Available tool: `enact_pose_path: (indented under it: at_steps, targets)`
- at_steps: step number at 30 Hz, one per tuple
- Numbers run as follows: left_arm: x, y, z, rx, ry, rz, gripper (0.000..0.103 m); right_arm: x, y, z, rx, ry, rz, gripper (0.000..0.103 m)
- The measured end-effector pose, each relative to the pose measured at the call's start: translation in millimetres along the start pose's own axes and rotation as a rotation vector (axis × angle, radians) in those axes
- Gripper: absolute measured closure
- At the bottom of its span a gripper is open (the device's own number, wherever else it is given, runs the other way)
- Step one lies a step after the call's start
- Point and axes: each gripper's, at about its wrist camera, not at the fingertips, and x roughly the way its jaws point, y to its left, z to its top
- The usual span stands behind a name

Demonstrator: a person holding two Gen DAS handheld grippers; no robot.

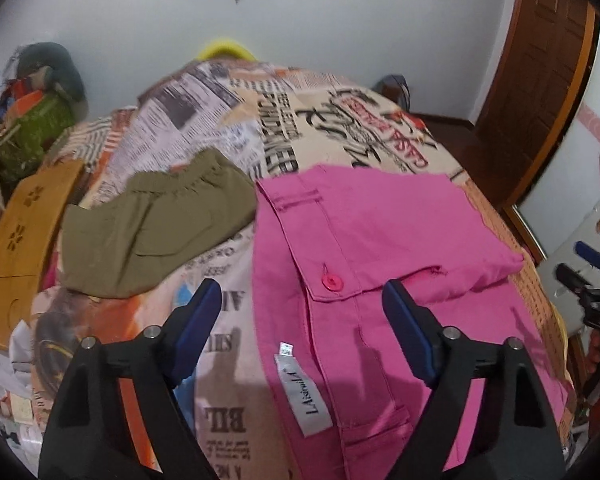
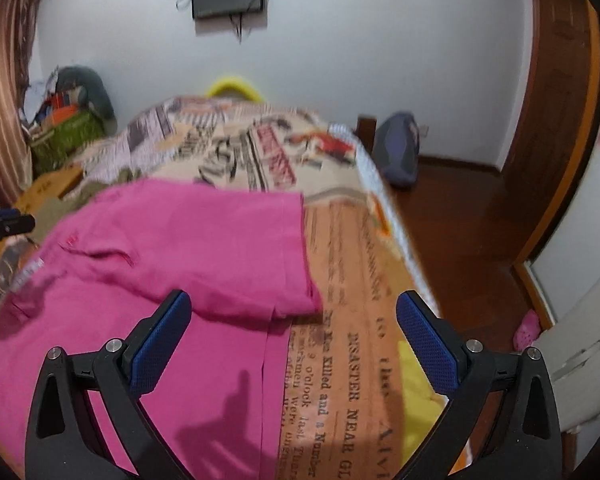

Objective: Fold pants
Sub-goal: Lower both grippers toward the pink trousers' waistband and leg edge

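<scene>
Pink pants (image 1: 380, 248) lie folded over on a bed with a newspaper-print cover (image 1: 220, 128); a pocket flap with a pink button (image 1: 331, 282) and a white label (image 1: 302, 392) show near the waistband. My left gripper (image 1: 302, 300) hovers open above the waistband's left edge, nothing between its blue pads. In the right wrist view the pink pants (image 2: 188, 248) fill the left half, a folded leg end lying across. My right gripper (image 2: 294, 312) is open above the pants' right edge and the bedcover (image 2: 352, 280). The other gripper (image 2: 4, 224) shows at the left border.
Folded olive-green pants (image 1: 152, 224) lie to the left of the pink ones. A tan cardboard box (image 1: 24, 232) sits at the bed's left edge, a green bag (image 1: 32, 132) behind it. Wooden floor (image 2: 460, 232), a dark bag (image 2: 400, 152) and a door (image 2: 560, 100) are to the right.
</scene>
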Motion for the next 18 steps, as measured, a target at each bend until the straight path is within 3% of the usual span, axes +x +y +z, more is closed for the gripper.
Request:
enact_pose_path:
  at_steps: [2,7,10,12,16,18]
  targets:
    - [10,-1,-1,0.009,0.021,-0.007,0.027,16,-2,-5,0.002,0.052,0.022,0.016]
    - [24,-5,-3,0.047,0.073,-0.041,0.032,41,-4,-15,-0.006,0.12,0.075,0.02]
    - [32,-7,-7,0.068,0.111,-0.05,0.042,52,-7,-18,-0.014,0.162,0.103,0.033]
    - [38,-7,-8,0.067,0.153,-0.075,0.056,59,-8,-20,-0.013,0.182,0.114,0.037]
    - [50,-8,-16,0.053,0.21,-0.114,0.063,61,-8,-20,-0.026,0.173,0.123,0.039]
    - [52,-8,-19,0.036,0.216,-0.132,0.065,58,-10,-20,-0.029,0.172,0.136,0.05]
